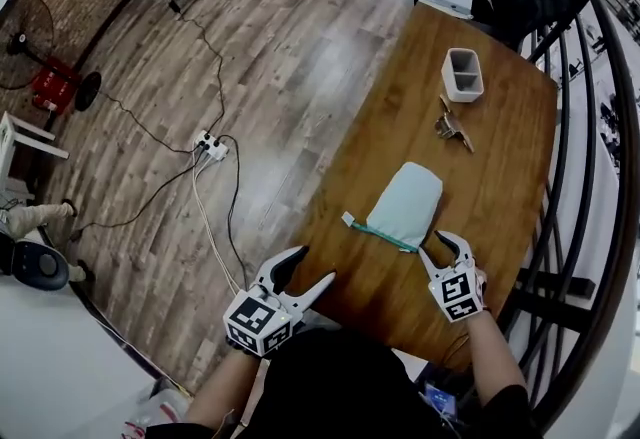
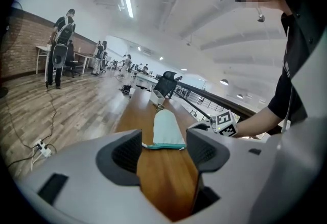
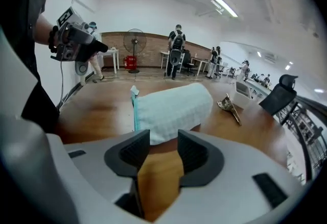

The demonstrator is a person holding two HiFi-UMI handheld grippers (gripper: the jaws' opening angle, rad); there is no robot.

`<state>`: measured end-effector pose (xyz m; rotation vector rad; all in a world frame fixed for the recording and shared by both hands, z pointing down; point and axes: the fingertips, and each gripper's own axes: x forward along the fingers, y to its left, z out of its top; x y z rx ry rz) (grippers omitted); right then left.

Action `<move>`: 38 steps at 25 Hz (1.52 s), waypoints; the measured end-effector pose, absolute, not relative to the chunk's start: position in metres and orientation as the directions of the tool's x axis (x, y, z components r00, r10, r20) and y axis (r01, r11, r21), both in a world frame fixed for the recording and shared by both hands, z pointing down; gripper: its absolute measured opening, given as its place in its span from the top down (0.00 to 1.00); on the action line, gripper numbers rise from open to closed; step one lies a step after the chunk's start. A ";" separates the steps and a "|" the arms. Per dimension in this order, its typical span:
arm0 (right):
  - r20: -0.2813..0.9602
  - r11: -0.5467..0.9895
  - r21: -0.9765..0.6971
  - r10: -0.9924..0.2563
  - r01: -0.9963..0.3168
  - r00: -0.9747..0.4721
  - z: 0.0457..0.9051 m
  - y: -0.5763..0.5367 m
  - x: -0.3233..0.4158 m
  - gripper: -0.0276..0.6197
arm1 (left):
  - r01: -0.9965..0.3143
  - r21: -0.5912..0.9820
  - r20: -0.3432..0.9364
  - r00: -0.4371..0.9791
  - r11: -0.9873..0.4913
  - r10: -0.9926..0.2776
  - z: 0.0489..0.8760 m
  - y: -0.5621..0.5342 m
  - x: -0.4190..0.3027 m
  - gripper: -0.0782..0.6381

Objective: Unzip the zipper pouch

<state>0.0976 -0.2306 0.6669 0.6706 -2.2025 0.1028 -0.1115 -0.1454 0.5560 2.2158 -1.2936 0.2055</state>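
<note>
Jaws of the right claw point(image 1: 443, 245) stand apart and empty, just beside the near right end of the teal zipper point(image 1: 385, 235) on the pale zipper pouch point(image 1: 410, 199), which lies mid-worktop point(image 1: 500, 177). The left claw point(image 1: 312, 265), likewise apart and empty, hovers at the near left edge. Farther off sit a white container point(image 1: 462, 74) and a metal piece point(image 1: 452, 124).

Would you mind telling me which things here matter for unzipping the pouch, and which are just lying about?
For the job:
zipper pouch
left gripper, open
right gripper, open

Lying about:
white divided container
small metal object
power strip on the floor
</note>
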 end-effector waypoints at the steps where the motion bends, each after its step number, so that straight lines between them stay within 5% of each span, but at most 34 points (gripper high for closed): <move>1: 0.740 0.850 0.115 -0.419 -0.514 -0.527 0.670 -0.231 0.098 0.70 | -0.841 0.393 0.400 0.521 -0.373 -0.754 0.558 -0.145 -0.112 0.50; 10: 0.761 0.660 -0.194 -0.365 -0.725 -0.536 0.695 -0.246 0.092 0.59 | -0.835 0.399 0.416 0.533 -0.379 -0.737 0.563 -0.144 -0.106 0.50; 18: 0.780 0.587 -0.278 -0.323 -0.760 -0.536 0.704 -0.239 0.082 0.70 | -0.823 0.419 0.428 0.552 -0.384 -0.716 0.568 -0.140 -0.098 0.50; 24: 0.763 0.624 -0.295 -0.302 -0.724 -0.571 0.697 -0.227 0.069 0.94 | -0.814 0.421 0.428 0.568 -0.400 -0.703 0.567 -0.141 -0.093 0.50; 38: 0.545 0.430 -0.635 -0.338 -0.641 -0.767 0.622 -0.215 0.064 0.95 | -0.752 0.426 0.406 0.655 -0.503 -0.637 0.571 -0.150 -0.056 0.52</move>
